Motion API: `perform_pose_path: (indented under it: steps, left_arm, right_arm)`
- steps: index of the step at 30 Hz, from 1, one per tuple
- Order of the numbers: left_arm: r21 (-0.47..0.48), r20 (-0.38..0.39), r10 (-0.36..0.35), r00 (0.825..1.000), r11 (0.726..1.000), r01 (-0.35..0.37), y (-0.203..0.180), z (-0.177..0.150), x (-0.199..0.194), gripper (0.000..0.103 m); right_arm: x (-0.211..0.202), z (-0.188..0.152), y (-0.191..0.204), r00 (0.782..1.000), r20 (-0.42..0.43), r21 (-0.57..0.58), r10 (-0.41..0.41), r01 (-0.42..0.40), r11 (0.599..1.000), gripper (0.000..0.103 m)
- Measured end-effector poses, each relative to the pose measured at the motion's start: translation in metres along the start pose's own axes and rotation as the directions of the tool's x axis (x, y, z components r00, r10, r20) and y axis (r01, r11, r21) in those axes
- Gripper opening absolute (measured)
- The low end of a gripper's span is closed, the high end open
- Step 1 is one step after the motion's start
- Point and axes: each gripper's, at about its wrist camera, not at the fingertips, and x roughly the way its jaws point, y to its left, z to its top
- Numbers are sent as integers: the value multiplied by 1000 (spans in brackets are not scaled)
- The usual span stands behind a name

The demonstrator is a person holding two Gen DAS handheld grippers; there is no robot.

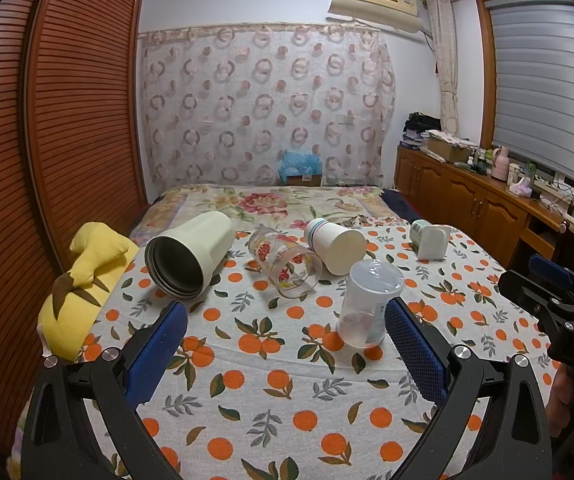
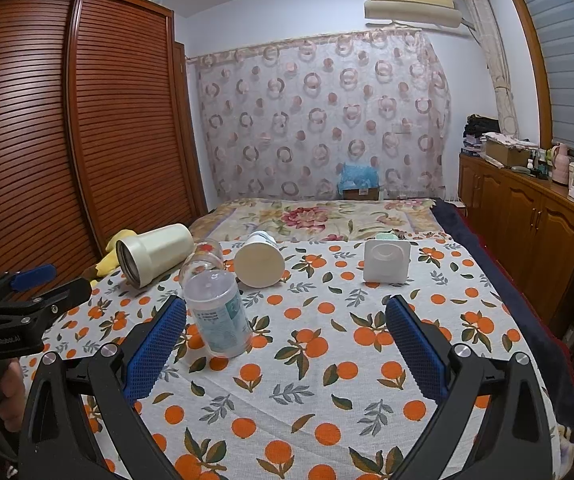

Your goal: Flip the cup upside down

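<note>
**Clear cup stands inverted on the orange-print cloth**

The clear plastic cup [image 1: 369, 304] stands base-up on the orange-print cloth [image 1: 271, 392], just beside the left gripper's [image 1: 287, 344] right finger, at 2 o'clock from its centre. Both grippers are spread wide and hold nothing; the right gripper [image 2: 287, 340] has the cup at 10 o'clock. Behind, at 12 o'clock, 4 more cups lie tipped: cream tumbler [image 1: 191, 258], flowered glass [image 1: 285, 262], striped cup [image 1: 335, 246], white square cup [image 1: 431, 242].

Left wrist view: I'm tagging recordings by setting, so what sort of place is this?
A home bedroom, most likely. The cups lie on a bed with a floral quilt, a louvred wooden wardrobe stands alongside, and an air conditioner hangs above the curtained wall.
</note>
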Motion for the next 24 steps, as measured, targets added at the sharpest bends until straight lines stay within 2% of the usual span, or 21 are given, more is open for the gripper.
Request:
perform_pose_path:
  steps: [24]
  left_arm:
    - [0, 2, 1, 1000, 1000, -1, -1, -1, -1, 95]
  right_arm:
    - [0, -1, 0, 1000, 1, -2, 1, -1, 1000, 101]
